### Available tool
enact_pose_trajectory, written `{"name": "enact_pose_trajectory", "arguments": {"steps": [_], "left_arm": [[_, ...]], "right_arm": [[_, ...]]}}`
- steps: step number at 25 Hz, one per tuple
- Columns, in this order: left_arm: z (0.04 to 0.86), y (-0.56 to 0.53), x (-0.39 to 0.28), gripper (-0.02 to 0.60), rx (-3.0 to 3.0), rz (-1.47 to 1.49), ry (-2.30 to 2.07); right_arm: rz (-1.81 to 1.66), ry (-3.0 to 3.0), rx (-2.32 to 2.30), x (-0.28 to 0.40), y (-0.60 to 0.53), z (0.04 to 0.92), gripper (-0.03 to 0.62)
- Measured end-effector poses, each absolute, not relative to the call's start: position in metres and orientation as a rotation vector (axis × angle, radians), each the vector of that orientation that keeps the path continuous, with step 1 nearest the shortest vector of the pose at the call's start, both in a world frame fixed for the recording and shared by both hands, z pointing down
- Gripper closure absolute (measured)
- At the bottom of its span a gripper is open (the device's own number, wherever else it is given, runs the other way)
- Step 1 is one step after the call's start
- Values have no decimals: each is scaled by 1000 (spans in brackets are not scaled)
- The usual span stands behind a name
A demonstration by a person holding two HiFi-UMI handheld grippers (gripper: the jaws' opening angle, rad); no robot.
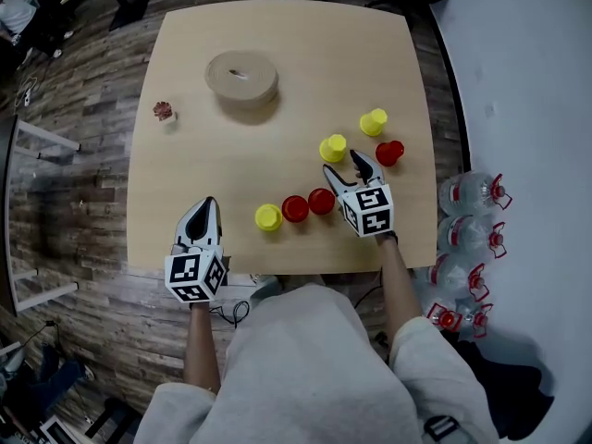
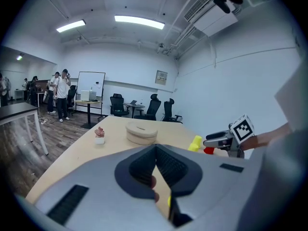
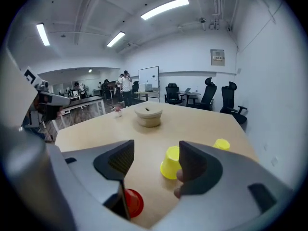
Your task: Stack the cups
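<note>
The counter [image 1: 277, 44] carries a round lidded box [image 1: 241, 78] at its far side, and the cups all stand toward the right. The left tool [image 1: 207, 204] sits over the near edge, jaws closed together on nothing. The right tool [image 1: 344, 165] hangs above the counter, jaws spread and empty, aimed at a yellow cup [image 1: 333, 147] that stands mouth down just beyond its tips. Farther right are a second yellow cup [image 1: 374, 121] and a red cup [image 1: 389, 152]. Just left of the right tool runs a near row [image 1: 295, 208] of two reds and a yellow. A small plant [image 1: 164, 111] sits far left. Nothing looks stacked yet, so this is probably the reach for a first cup. The right tool would need to drop astride the yellow cup, close squarely, then lift clear.
</note>
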State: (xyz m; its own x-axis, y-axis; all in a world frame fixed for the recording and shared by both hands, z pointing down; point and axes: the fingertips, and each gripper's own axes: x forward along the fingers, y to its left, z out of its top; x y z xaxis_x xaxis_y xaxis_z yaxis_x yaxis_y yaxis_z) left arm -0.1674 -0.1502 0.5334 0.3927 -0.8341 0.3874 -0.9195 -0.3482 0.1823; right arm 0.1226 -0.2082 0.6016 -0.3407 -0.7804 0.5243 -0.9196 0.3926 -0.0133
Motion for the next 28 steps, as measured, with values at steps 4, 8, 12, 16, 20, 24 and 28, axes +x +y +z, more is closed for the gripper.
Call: {"name": "enact_pose_trajectory", "arguments": {"steps": [4,8,12,16,20,24,28], "left_arm": [[536,-148,-170,571,2275,337,-1531],[537,-145,-177,571,2255,359,-1554],[538,-143,-181,571,2238,374,-1575],[538,-140,-186,571,2223,385,-1593],[538,-140,-186,571,2222,386,-1597],[537,-141,-187,571,2228,380,-1592],[535,-142,-189,571,2228,365,-1594]], "right_arm": [[488,-2172,1477,135,-236,622,301],[560,-2128,1454,139,-253,648,306],[633,-2078,1456,145,-262,671,312],[660,-2041,1424,147,-261,689,326],[652,-2033,1436,149,-265,689,368],[628,-2058,1422,144,-261,679,370],[561,-2134,1379,130,-254,650,370]]}}
